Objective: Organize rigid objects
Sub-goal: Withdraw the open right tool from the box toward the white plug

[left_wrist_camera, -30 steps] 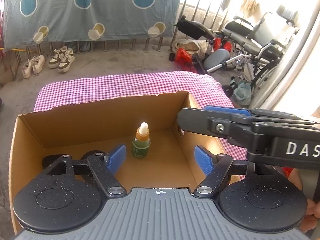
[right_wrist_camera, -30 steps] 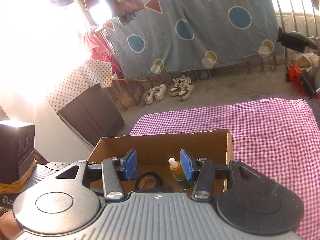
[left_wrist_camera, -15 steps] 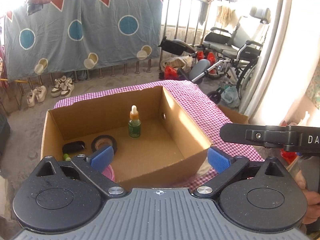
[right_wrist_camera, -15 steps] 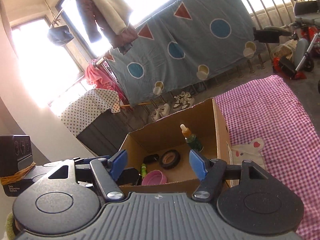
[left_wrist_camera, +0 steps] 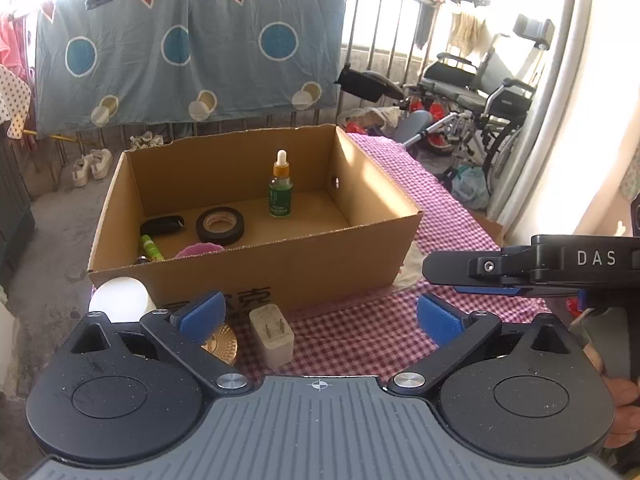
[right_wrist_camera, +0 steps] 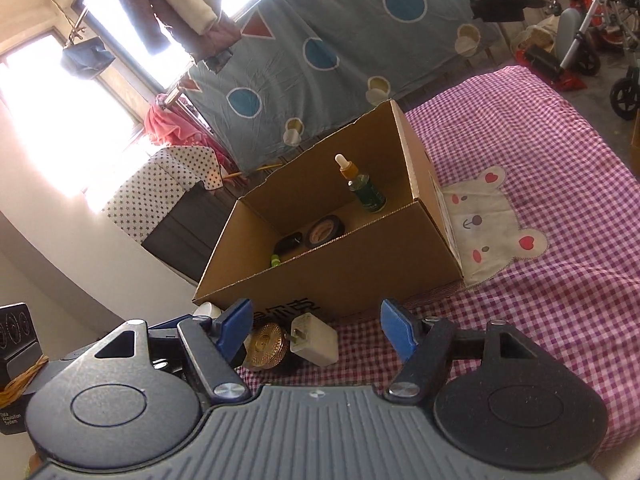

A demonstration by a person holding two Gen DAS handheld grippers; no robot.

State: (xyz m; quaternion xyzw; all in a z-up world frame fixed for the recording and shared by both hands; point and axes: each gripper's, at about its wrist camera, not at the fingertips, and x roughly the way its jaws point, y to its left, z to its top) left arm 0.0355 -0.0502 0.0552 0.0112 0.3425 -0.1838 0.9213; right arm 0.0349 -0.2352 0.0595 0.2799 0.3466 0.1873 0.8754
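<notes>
An open cardboard box (left_wrist_camera: 256, 268) stands on the checked cloth. It holds an upright green dropper bottle (left_wrist_camera: 280, 192), a black tape roll (left_wrist_camera: 220, 224), a black key fob (left_wrist_camera: 162, 225), a green tube (left_wrist_camera: 151, 248) and a pink item (left_wrist_camera: 198, 250). In front of the box lie a white charger plug (left_wrist_camera: 272, 332), a gold round disc (left_wrist_camera: 222, 346) and a white round object (left_wrist_camera: 120, 298). My left gripper (left_wrist_camera: 318, 316) hangs open above the plug, holding nothing. My right gripper (right_wrist_camera: 316, 326) is open over the plug (right_wrist_camera: 314, 338) and disc (right_wrist_camera: 266, 346), touching neither.
The pink checked cloth (right_wrist_camera: 540, 152) covers the surface and bears a bear-face patch (right_wrist_camera: 488, 224) right of the box. The right gripper (left_wrist_camera: 448, 276) reaches in from the right in the left wrist view. A wheelchair (left_wrist_camera: 480, 92), shoes (left_wrist_camera: 92, 164) and a hanging blue sheet stand beyond.
Both grippers have drawn back out of the box to its near side, and their jaws have widened. The dropper bottle stays standing in the box. The plug and disc have come into view.
</notes>
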